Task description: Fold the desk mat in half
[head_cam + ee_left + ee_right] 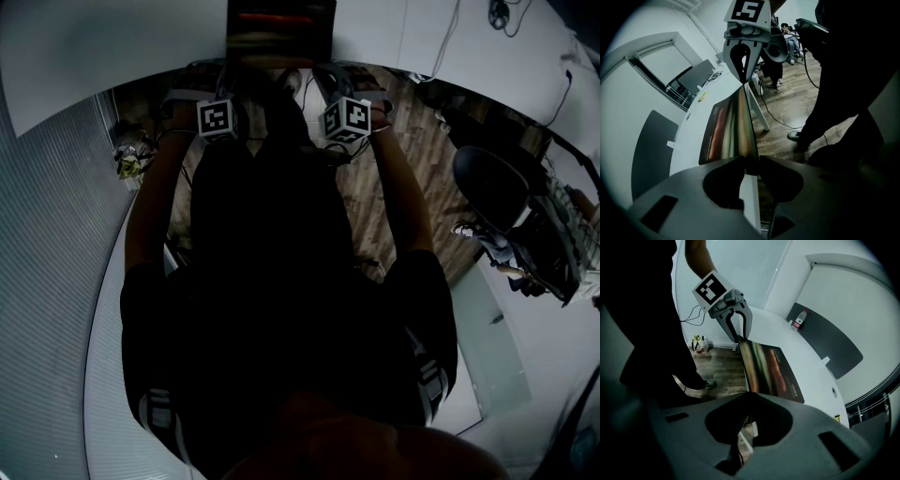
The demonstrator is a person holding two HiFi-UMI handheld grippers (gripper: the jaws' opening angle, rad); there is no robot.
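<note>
The desk mat (771, 369) lies along the bench (808, 359) front. Its near edge is clenched by the right hand-held gripper (749, 397) and sits loose between the parted jaws of the left hand-held gripper (750, 161). The fold seemingly remains undone.

We see a water bottle (799, 318) on the white surface (787, 341) (beside a dark panel (829, 350)), and a bag (699, 343) on the wooden floor (719, 369).

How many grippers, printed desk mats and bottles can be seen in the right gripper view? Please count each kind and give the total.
Grippers: 2 (left gripper, right gripper)
Printed desk mat: 1
Bottle: 1
Total: 4
</note>
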